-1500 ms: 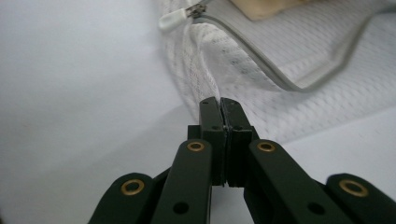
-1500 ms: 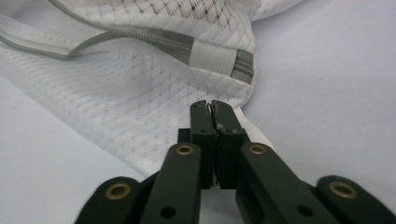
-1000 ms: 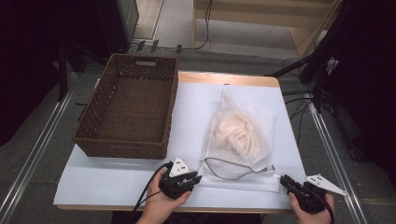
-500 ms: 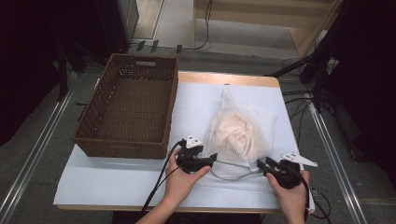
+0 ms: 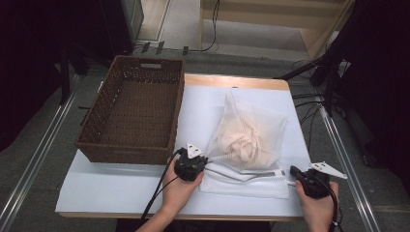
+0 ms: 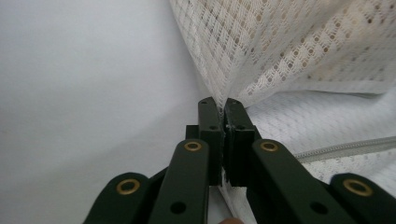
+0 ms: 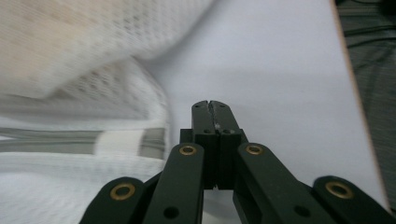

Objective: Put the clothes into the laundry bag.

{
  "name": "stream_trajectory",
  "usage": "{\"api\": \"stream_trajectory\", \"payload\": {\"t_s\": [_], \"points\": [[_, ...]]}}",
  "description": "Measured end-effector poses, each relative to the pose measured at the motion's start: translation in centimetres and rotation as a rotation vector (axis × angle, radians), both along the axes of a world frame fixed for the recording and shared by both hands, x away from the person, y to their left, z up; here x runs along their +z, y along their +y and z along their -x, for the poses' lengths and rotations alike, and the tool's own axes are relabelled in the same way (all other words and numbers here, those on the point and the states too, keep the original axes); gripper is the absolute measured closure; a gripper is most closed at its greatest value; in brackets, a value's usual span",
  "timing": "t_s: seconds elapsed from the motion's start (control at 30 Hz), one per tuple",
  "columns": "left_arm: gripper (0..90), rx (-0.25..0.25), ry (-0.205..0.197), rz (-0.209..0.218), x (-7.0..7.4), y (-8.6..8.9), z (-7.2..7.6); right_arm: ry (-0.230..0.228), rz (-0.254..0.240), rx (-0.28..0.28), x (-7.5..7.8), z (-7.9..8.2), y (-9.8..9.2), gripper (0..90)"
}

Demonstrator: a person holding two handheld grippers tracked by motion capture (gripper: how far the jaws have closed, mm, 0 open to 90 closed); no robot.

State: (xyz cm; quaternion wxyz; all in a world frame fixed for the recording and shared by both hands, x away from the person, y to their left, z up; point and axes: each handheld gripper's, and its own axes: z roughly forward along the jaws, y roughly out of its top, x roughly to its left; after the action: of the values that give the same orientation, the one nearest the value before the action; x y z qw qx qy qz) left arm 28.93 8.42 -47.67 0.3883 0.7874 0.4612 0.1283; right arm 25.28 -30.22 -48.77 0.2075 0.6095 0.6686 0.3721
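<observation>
White mesh bag bulges with pale cloth.

wicker basket blocks the left; open cloth lies before the mesh bag.

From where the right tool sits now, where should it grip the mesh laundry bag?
Grip the zipper end at the mesh laundry bag's near right corner, coming in low from the right. That hem lies flat and reinforced beside the shut right tool; the bulging middle gives no firm edge.
</observation>
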Motion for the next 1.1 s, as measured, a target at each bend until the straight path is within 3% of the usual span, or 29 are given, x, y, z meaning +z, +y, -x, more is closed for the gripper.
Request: {"api": "stream_trajectory", "payload": {"t_s": [0.07, 0.17, 0.23, 0.3, 0.37, 0.43, 0.53, 0.6, 0.83, 1.0, 1.1], "points": [[81.9, -0.019, -0.007, 0.003, 0.1, 0.0, 0.2, -0.046, -0.056, 0.04, 0.2, 0.4, -0.1, 90.0], [70.5, -0.039, -0.02, 0.015, 0.1, 0.1, 0.5, -0.096, -0.059, 0.098, 0.9, 1.0, 1.0, 84.5], [59.3, -0.053, -0.06, 0.039, 0.3, 0.3, 1.0, -0.11, -0.051, 0.128, 1.0, 1.1, 1.7, 82.4], [42.6, -0.069, -0.116, 0.07, 0.5, 0.6, 1.6, -0.116, -0.063, 0.152, 0.9, 1.2, 2.0, 77.0], [34.6, -0.093, -0.157, 0.107, 0.6, 1.1, 2.1, -0.12, -0.067, 0.165, 0.7, 1.2, 2.3, 63.6], [25.9, -0.099, -0.169, 0.112, 0.7, 1.6, 2.6, -0.122, -0.063, 0.177, 0.7, 1.2, 2.6, 45.1], [17.3, -0.1, -0.154, 0.139, 1.1, 2.9, 3.1, -0.122, -0.043, 0.184, 0.7, 1.2, 3.2, 21.4], [13.5, -0.115, -0.15, 0.162, 1.4, 3.8, 3.6, -0.116, -0.025, 0.177, 0.7, 1.2, 3.5, 13.1], [0.3, -0.183, -0.165, 0.214, 1.6, 7.2, 5.0, -0.121, -0.029, 0.19, 0.6, 1.4, 3.6, 10.4], [0.2, -0.162, -0.205, 0.189, 1.7, 9.1, 5.9, -0.111, -0.019, 0.199, 0.3, 1.4, 3.7, 9.6], [0.2, -0.154, -0.207, 0.179, 1.8, 10.5, 6.2, -0.11, -0.005, 0.199, 0.2, 1.3, 3.7, 9.6]]}}
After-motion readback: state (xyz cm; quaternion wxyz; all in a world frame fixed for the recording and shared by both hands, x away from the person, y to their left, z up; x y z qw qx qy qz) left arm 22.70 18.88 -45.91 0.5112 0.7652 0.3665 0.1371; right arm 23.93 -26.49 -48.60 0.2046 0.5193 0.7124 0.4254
